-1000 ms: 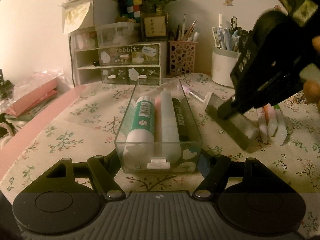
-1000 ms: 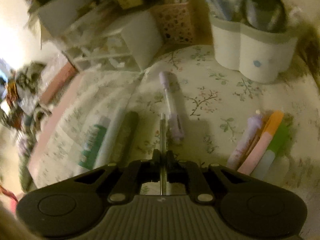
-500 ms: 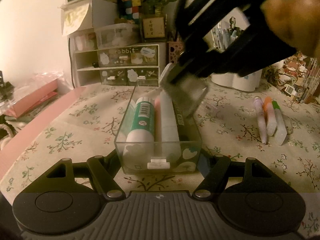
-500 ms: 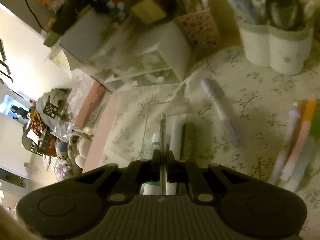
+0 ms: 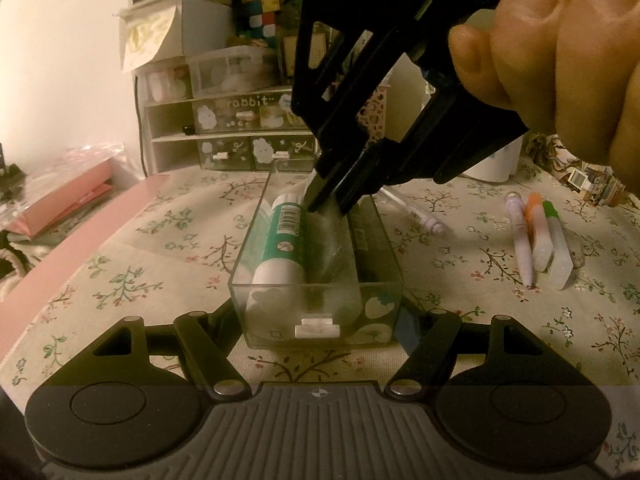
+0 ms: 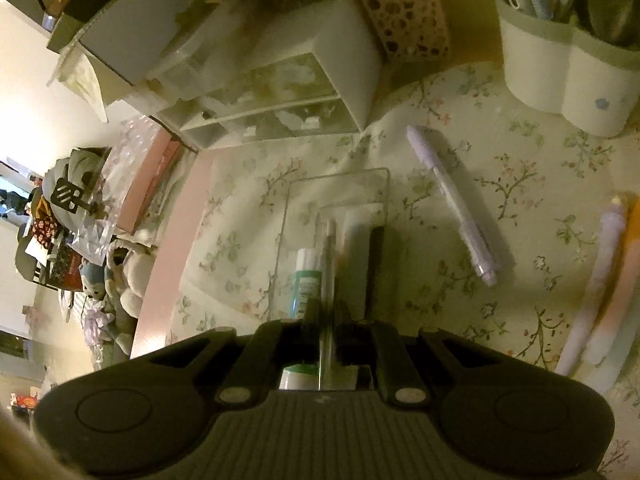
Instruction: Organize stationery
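Observation:
My left gripper [image 5: 318,310] is shut on the near end of a clear box [image 5: 376,280], one finger on each side wall. A green glue stick [image 5: 282,240], a white stick [image 6: 356,240] and a black marker [image 5: 362,236] lie in it. My right gripper [image 5: 328,200] points steeply down into the box and holds a thin translucent flat piece [image 5: 336,248] between glue stick and marker. The right wrist view shows this piece [image 6: 328,248] edge-on between the jaws of that gripper [image 6: 327,312], which are just opening. A purple pen [image 5: 416,216] lies right of the box.
Three highlighters [image 5: 536,236] lie side by side at the right. A white drawer unit [image 5: 240,120], a pink lattice holder [image 6: 404,20] and a white pen pot [image 6: 560,64] stand at the back. A pink board [image 5: 80,240] borders the floral cloth on the left. A person's hand [image 5: 560,60] fills the upper right.
My right gripper has carried the flat piece leftward from the table beside the box to over it and down between the glue stick and marker. The left gripper and box stayed still.

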### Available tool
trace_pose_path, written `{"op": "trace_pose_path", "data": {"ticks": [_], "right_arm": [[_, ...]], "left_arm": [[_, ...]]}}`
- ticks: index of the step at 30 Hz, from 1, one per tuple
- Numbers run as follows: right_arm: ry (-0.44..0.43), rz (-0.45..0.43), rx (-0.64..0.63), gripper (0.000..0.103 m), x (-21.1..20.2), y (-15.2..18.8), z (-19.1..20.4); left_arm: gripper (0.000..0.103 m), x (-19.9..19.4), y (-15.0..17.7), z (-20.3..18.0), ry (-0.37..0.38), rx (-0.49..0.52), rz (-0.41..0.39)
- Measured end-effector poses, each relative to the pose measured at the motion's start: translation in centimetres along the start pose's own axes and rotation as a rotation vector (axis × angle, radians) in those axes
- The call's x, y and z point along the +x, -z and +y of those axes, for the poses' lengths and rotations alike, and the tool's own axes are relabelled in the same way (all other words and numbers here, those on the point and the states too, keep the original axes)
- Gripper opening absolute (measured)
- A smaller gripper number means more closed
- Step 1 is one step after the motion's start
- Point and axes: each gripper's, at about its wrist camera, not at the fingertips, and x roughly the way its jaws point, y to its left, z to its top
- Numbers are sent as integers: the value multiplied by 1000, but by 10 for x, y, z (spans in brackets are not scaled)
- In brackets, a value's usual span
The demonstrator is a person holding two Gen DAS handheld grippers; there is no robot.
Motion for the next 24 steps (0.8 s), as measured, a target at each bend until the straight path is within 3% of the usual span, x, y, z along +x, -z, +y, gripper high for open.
{"op": "trace_pose_path", "data": {"ticks": [13,19,24], "right_arm": [[19,46,-111,11,-1,1,9],[-25,-35,-100,12,-23,1,-1],[-93,-159,-54,15,-55,4,-25]], "left_arm": [[73,1,-1,-1,0,0,1],[73,1,-1,-1,1,-1,1],[73,1,-1,1,4,-12,3]]}}
